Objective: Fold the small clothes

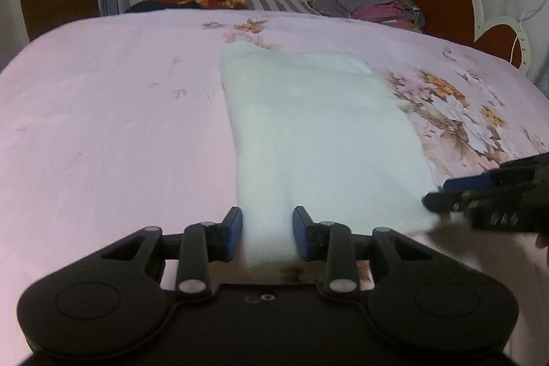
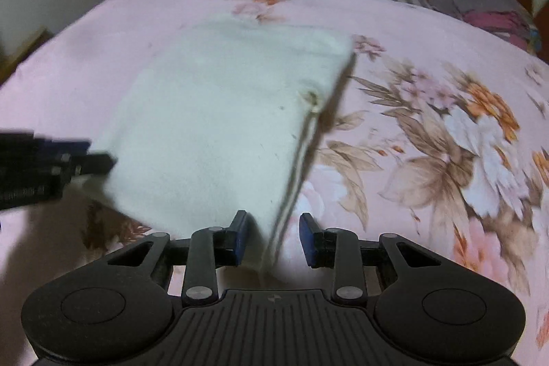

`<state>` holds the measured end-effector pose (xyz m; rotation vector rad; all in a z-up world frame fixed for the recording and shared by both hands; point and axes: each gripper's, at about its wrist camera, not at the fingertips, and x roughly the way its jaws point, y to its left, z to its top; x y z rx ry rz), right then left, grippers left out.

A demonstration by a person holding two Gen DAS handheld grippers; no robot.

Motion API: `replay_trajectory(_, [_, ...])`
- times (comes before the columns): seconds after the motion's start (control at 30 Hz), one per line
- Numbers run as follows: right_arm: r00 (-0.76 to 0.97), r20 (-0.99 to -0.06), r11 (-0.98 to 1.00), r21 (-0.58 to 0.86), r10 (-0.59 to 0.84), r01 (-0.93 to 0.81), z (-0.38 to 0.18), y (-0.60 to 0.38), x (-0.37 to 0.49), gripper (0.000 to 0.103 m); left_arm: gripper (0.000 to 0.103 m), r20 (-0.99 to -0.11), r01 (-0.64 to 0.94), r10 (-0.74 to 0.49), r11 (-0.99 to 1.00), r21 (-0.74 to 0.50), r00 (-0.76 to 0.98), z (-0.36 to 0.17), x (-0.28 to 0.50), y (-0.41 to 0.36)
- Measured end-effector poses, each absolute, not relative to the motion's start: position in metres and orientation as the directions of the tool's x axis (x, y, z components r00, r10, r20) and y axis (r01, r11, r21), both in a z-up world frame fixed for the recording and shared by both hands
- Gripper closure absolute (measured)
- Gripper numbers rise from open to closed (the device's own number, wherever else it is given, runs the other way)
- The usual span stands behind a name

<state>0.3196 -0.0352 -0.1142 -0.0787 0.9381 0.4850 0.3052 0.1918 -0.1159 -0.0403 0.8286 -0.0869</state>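
cloth [image 1: 319,132]: white, on pink bed [image 1: 113,112], long axis running away from both grippers | left gripper [image 1: 266,234] pinching near-left corner | right gripper [image 2: 272,237] gripping near-right edge | equally near, fold goes forward

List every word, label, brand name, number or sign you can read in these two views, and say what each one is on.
None: no readable text in either view.
White garment: no tag or print shows.
Floral bedsheet: flower pattern only, no lettering.
Right gripper: a small embossed mark sits on its ribbed body, too small to read.
Left gripper: plain black body with screw holes, no label.
Folded clothes at the far edge: too blurred to show any print.
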Motion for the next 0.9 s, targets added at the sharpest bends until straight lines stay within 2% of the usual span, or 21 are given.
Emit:
replay_trajectory(0.23, [0.615,-0.667,0.896,0.2,0.421,-0.397,-0.059,-0.069,0.268,0.071,0.073,-0.694,0.064,-0.107,0.994,-0.088,0.712,-0.09,0.25,0.184])
replay_trajectory(0.3, [0.647,-0.635,0.901,0.21,0.421,-0.38,-0.044,-0.08,0.247,0.07,0.069,-0.677,0.06,-0.105,0.994,-0.09,0.729,-0.079,0.232,0.178])
replay_trajectory(0.4, [0.677,-0.603,0.904,0.222,0.422,-0.366,-0.025,-0.095,0.216,0.07,0.052,-0.643,0.046,-0.095,0.995,-0.092,0.76,-0.06,0.201,0.17])
replay_trajectory(0.47, [0.691,-0.593,0.909,0.213,0.412,-0.359,-0.016,-0.101,0.191,0.07,0.017,-0.611,0.028,-0.079,0.995,-0.092,0.787,-0.047,0.177,0.165])
replay_trajectory(0.57, [0.697,-0.59,0.911,0.214,0.407,-0.351,-0.007,-0.114,0.157,0.07,0.001,-0.576,0.025,-0.073,0.995,-0.092,0.814,-0.031,0.143,0.157])
replay_trajectory(0.63, [0.699,-0.586,0.911,0.222,0.41,-0.349,-0.001,-0.121,0.132,0.07,0.0,-0.574,0.038,-0.086,0.995,-0.096,0.815,-0.021,0.119,0.148])
replay_trajectory(0.67, [0.701,-0.58,0.908,0.223,0.415,-0.354,0.001,-0.123,0.12,0.055,0.0,-0.573,0.044,-0.088,0.995,-0.09,0.815,-0.016,0.107,0.142])
replay_trajectory(0.7, [0.709,-0.575,0.912,0.221,0.408,-0.345,0.003,-0.125,0.107,0.002,0.0,-0.576,0.045,-0.078,0.996,-0.072,0.814,-0.014,0.099,0.136])
replay_trajectory(0.77, [0.773,-0.524,0.934,0.191,0.358,-0.303,0.006,-0.129,0.082,0.0,0.0,-0.564,0.045,-0.046,0.999,-0.016,0.825,-0.011,0.08,0.125])
replay_trajectory(0.83, [0.775,-0.526,0.936,0.169,0.35,-0.309,0.008,-0.129,0.067,0.0,0.0,-0.544,0.032,-0.017,0.999,0.019,0.839,-0.009,0.065,0.116])
replay_trajectory(0.9, [0.782,-0.529,0.944,0.159,0.329,-0.29,0.01,-0.131,0.056,0.0,0.0,-0.536,0.016,-0.013,1.0,0.0,0.844,-0.007,0.053,0.115])
